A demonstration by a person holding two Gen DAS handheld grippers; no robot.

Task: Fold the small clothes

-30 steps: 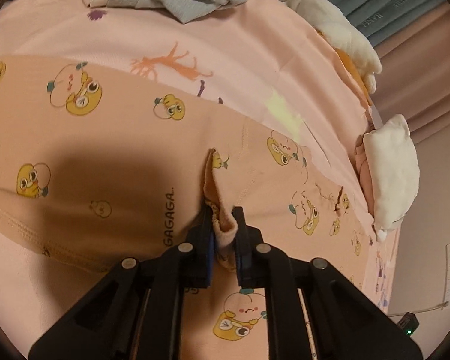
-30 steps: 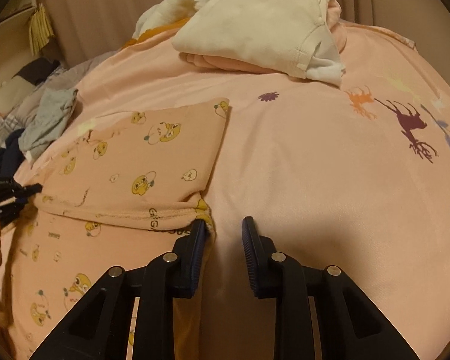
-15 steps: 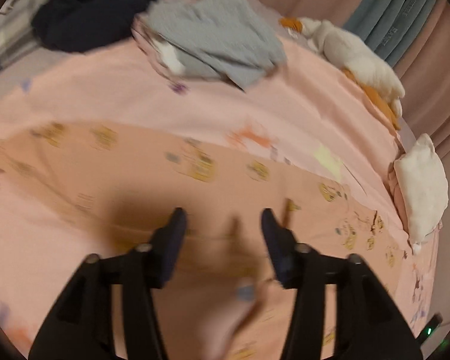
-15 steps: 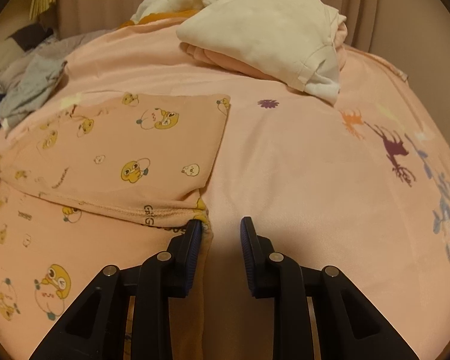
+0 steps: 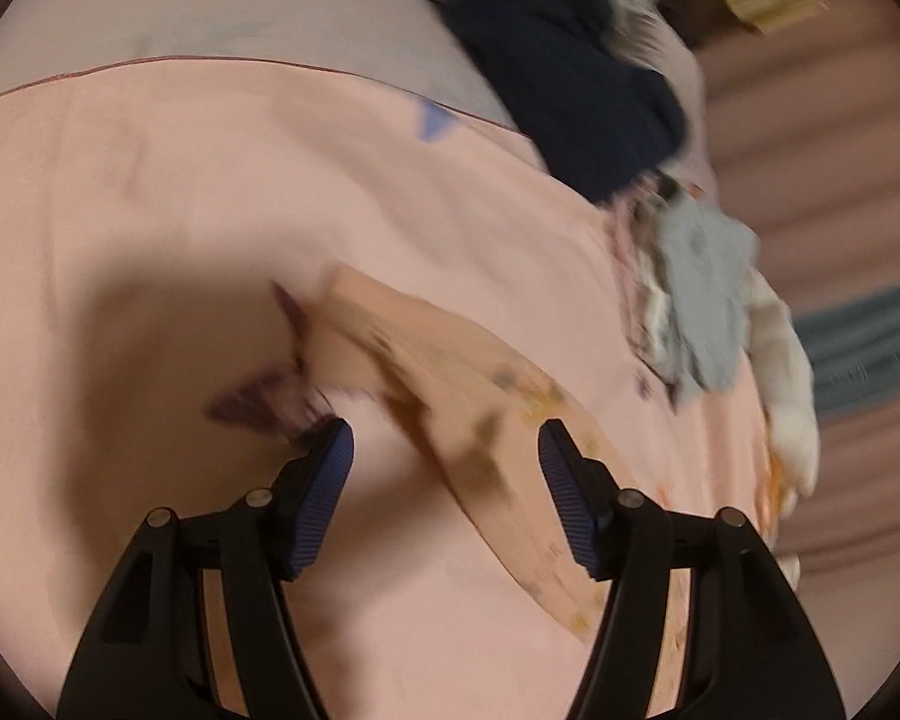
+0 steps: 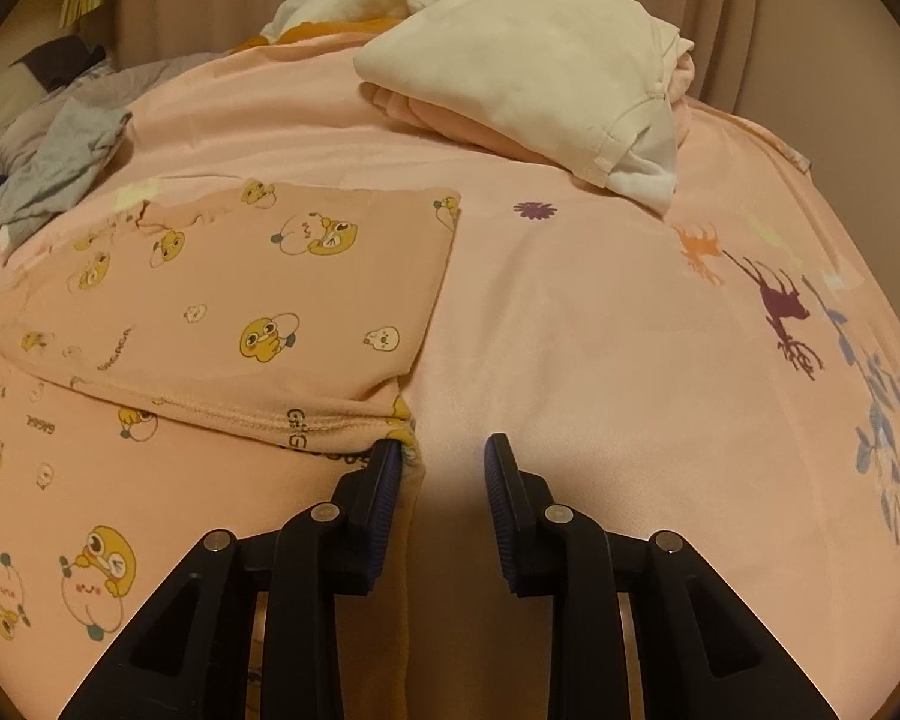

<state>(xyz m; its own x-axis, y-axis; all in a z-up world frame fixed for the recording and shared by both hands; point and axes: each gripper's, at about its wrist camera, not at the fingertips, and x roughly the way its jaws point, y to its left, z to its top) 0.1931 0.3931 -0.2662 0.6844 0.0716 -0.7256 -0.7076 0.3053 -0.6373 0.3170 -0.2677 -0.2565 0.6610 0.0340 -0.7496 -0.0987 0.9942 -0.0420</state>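
The garment (image 6: 222,312) looks light, limp and easily creased; its hem corner suits pinching. Left gripper (image 5: 444,468) has just opened, empty; right gripper (image 6: 444,468) released beside that corner.

Peach garment (image 6: 222,300) printed with yellow cartoon characters; pink blanket (image 6: 570,360) with purple flower, orange and maroon deer, blue leaves; cream folded top (image 6: 528,66); grey cloth (image 6: 60,162).

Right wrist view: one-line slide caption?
Open right gripper beside the folded cartoon-print garment on the pink blanket, nothing between its fingers.
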